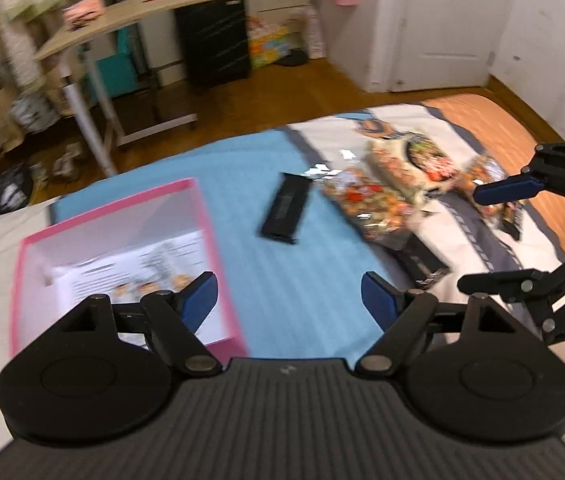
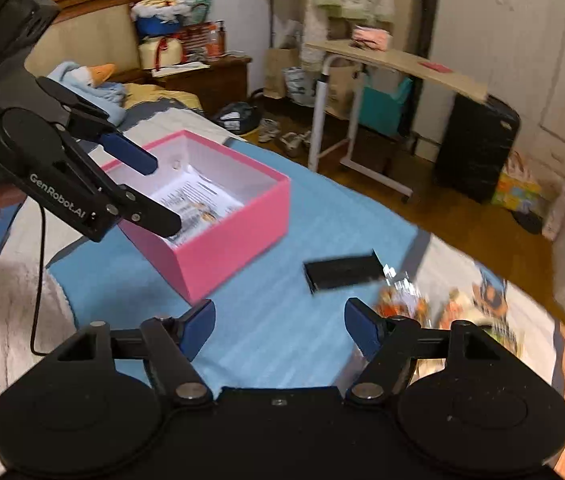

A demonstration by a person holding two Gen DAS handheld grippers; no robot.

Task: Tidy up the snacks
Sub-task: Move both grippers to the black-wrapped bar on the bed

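Note:
An open pink box [image 1: 218, 248] [image 2: 238, 236] with printed packets inside sits on the blue bed cover [image 1: 282, 280] [image 2: 282, 320]. A black snack bar [image 1: 285, 208] [image 2: 342, 271] lies on the cover to its right. Colourful snack bags [image 1: 366, 200] [image 2: 402, 304] lie further right on the striped sheet. My left gripper [image 1: 288, 300] is open and empty, above the cover beside the box; it also shows in the right wrist view [image 2: 162, 192] over the box. My right gripper [image 2: 280, 326] is open and empty; in the left wrist view it [image 1: 482, 236] hovers over the snack bags.
A bedside table on wheels [image 1: 122, 20] [image 2: 394, 60], a black suitcase [image 1: 214, 36] [image 2: 478, 148], shoes and bags stand on the wooden floor beyond the bed. A headboard and plush goose [image 2: 94, 76] are at the left. A white door [image 1: 450, 20] is at the back.

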